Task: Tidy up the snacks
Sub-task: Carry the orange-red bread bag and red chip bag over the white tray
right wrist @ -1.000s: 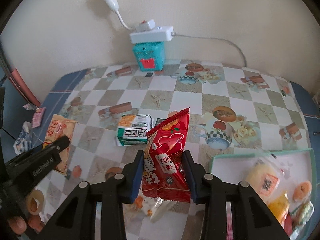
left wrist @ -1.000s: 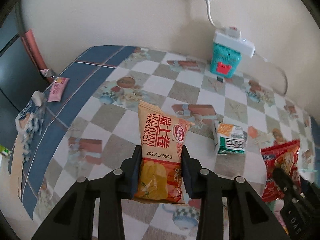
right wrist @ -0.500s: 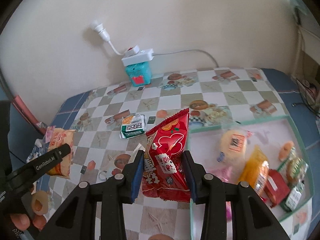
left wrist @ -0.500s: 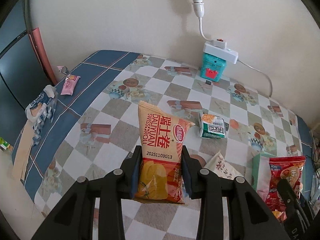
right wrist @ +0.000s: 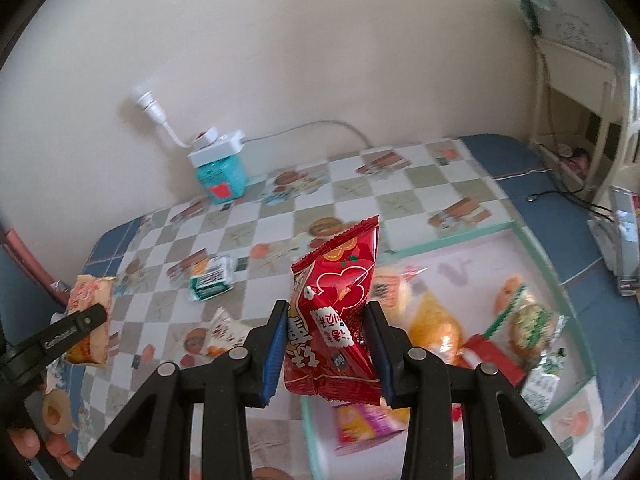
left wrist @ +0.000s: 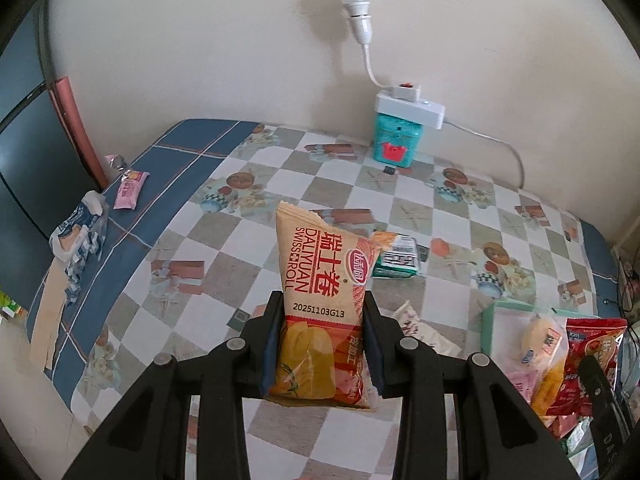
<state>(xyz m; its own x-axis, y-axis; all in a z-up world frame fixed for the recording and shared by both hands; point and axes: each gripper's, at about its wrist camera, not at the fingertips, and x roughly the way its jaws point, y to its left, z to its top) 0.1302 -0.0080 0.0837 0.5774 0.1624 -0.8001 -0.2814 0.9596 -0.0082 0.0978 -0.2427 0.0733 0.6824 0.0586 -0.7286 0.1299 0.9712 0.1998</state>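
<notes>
My left gripper (left wrist: 322, 340) is shut on an orange Swiss roll packet (left wrist: 324, 300) and holds it upright above the checked tablecloth. My right gripper (right wrist: 326, 344) is shut on a red snack packet (right wrist: 336, 312) and holds it above the left edge of a green-rimmed tray (right wrist: 452, 236). The tray holds several wrapped snacks (right wrist: 528, 320) and also shows in the left wrist view (left wrist: 490, 320). In the right wrist view the left gripper (right wrist: 72, 326) with the orange packet (right wrist: 90, 292) is at far left.
A green and white packet (left wrist: 396, 256) (right wrist: 210, 278) and a pale wrapper (left wrist: 420, 326) (right wrist: 224, 330) lie on the table. A teal box (left wrist: 396, 142) with a white power strip stands by the wall. A pink packet (left wrist: 128, 190) lies at the left edge.
Both grippers have risen and pulled back with their packets. The right gripper has swung right, over the tray, so more of the tray shows.
</notes>
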